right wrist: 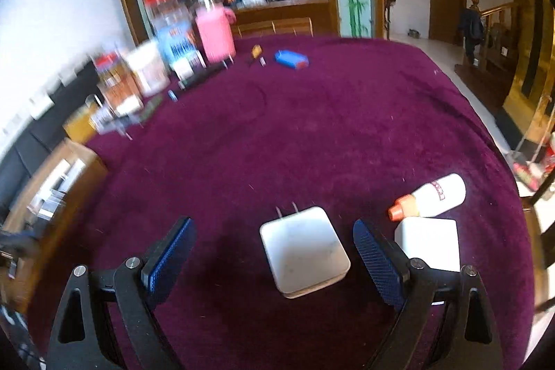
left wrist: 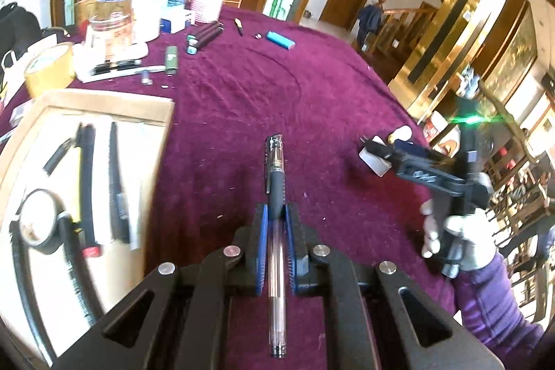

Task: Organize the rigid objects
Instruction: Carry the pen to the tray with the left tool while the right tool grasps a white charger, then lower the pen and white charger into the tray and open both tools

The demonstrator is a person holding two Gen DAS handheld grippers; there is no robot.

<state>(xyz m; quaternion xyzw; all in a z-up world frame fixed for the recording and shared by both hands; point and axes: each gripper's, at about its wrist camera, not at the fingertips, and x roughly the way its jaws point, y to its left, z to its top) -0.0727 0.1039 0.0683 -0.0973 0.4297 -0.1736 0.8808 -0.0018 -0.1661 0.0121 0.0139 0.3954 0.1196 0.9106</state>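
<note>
My left gripper (left wrist: pixel 276 212) is shut on a clear gel pen (left wrist: pixel 275 182) with a black grip, held lengthwise above the purple tablecloth (left wrist: pixel 277 85). To its left lies an open cardboard box (left wrist: pixel 104 113) with pliers, a black tape roll and dark pens inside. My right gripper (right wrist: pixel 274 231) stands open over a white plug adapter (right wrist: pixel 303 250), whose prongs point away; the adapter lies between the blue pads (right wrist: pixel 376 260) without touching them. In the left wrist view the right gripper (left wrist: pixel 376 155) hovers at the right over that white adapter, held by a gloved hand (left wrist: pixel 458 231).
A second white cube (right wrist: pixel 428 243) and a small white bottle with an orange cap (right wrist: pixel 433 196) lie right of the adapter. At the table's far side are a blue lighter (right wrist: pixel 291 59), a pink bottle (right wrist: pixel 213 32), jars (left wrist: pixel 111 23), a tape roll (left wrist: pixel 48 68) and small pens. A person walks near the stairs (left wrist: pixel 369 19).
</note>
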